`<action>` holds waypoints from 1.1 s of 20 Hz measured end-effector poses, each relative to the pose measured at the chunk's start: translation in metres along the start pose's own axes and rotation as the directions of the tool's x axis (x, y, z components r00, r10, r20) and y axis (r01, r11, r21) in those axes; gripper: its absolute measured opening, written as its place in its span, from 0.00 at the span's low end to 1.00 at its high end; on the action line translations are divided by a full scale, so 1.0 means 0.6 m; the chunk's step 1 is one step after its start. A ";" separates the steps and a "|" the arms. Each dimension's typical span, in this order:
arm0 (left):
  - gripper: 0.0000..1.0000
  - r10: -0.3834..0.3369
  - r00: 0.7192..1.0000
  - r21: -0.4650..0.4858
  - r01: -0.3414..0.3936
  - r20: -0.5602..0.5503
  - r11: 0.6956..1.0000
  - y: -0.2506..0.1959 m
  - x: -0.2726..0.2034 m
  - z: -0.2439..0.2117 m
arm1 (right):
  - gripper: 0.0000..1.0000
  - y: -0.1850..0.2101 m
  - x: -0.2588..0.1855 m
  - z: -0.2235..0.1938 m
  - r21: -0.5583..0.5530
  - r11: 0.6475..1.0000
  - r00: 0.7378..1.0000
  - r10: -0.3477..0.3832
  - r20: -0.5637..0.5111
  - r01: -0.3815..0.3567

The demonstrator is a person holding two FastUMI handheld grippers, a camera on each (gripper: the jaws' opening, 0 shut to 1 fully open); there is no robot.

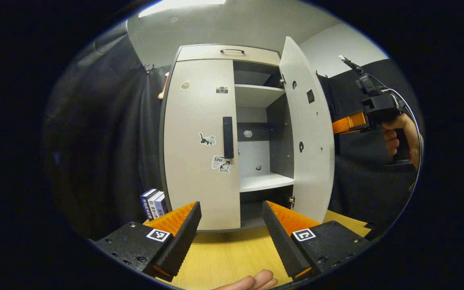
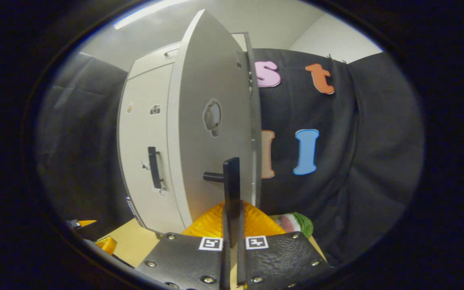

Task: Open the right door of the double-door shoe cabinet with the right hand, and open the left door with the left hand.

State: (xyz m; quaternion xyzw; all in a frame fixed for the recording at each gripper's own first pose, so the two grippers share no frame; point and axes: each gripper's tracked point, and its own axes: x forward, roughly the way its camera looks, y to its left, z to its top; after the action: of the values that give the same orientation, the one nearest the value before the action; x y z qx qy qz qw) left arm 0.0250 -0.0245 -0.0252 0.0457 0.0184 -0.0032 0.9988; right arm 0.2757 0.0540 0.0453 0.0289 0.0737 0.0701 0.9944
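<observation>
Cabinet: shoe cabinet (image 1: pixel 199 137) stands on the wooden counter (image 1: pixel 224 257), at 12 o'clock in the left gripper view.
Right door: right door (image 1: pixel 306 133) swung wide open, shelves (image 1: pixel 258 94) showing inside.
Left door: left door (image 1: pixel 197 141) closed, its dark handle (image 1: pixel 228 137) untouched, stickers on its face.
Left gripper: left gripper (image 1: pixel 232 235) hovers short of the cabinet, fingers spread wide, gripping nothing.
Right gripper: right gripper (image 2: pixel 232 219) at 6 o'clock in its own view; fingers appear clamped on the right door's handle (image 2: pixel 231 189), though the contact is partly hidden.
Other: books (image 1: pixel 154 203) at 8 o'clock beside the cabinet.
</observation>
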 end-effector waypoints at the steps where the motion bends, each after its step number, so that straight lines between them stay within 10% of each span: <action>1: 0.94 -0.005 1.000 -0.001 0.005 -0.006 1.000 -0.006 0.002 -0.006 | 0.06 -0.018 -0.008 0.003 -0.002 1.000 1.000 -0.027 0.005 0.027; 11: 0.95 0.019 0.997 0.000 -0.020 -0.074 1.000 -0.006 0.024 -0.051 | 0.06 -0.012 -0.010 0.006 0.091 0.993 0.995 0.073 0.065 -0.078; 17: 0.95 0.066 0.996 -0.026 -0.068 -0.056 0.997 0.034 0.066 -0.030 | 0.03 -0.029 -0.020 0.020 0.117 0.993 0.991 -0.011 0.134 -0.004; 18: 0.95 0.085 0.995 -0.029 -0.087 -0.053 0.996 0.049 0.080 -0.026 | 0.08 -0.031 -0.034 0.024 0.097 0.995 0.987 -0.043 0.155 0.028; 22: 0.95 0.133 0.990 -0.043 -0.134 -0.036 0.990 0.095 0.151 -0.007 | 0.81 0.000 -0.128 -0.030 0.054 0.998 0.985 -0.050 0.165 0.041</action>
State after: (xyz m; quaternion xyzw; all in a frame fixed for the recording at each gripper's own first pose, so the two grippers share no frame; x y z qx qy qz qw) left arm 0.1159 0.0321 -0.0278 0.0241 0.0317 0.0649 0.9971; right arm 0.1981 0.0436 0.0387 0.0579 -0.0070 0.0428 0.9974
